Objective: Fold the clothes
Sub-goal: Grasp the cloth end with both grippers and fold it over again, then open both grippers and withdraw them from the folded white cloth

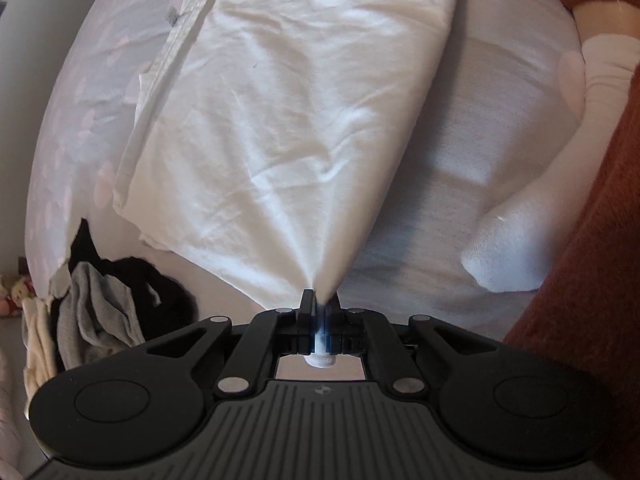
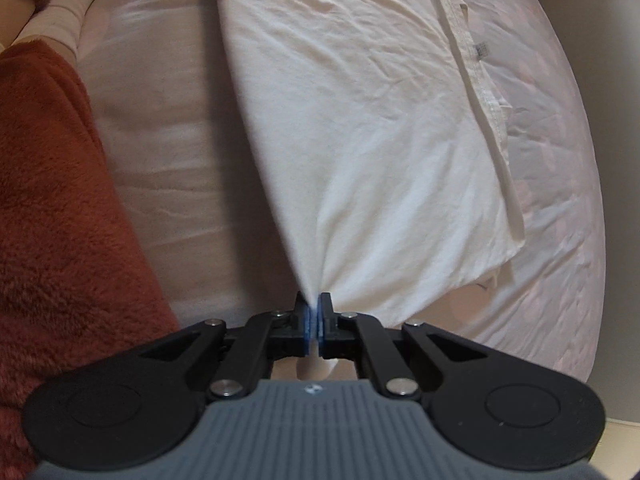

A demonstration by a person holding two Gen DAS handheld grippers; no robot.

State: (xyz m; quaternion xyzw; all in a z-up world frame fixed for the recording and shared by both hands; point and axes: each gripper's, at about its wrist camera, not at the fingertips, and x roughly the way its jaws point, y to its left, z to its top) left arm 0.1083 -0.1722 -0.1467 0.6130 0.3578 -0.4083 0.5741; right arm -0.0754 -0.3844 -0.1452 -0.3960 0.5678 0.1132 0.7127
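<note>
White garment (image 1: pixel 280 120): soft, light, limp cotton, lying on bed (image 1: pixel 480 160). My left claw (image 1: pixel 319 300) and right claw (image 2: pixel 314 304) are each clamped tight on a near corner; corners suit gripping.

Dim, soft indoor light; fisheye bends edges, slight blur throughout.
</note>
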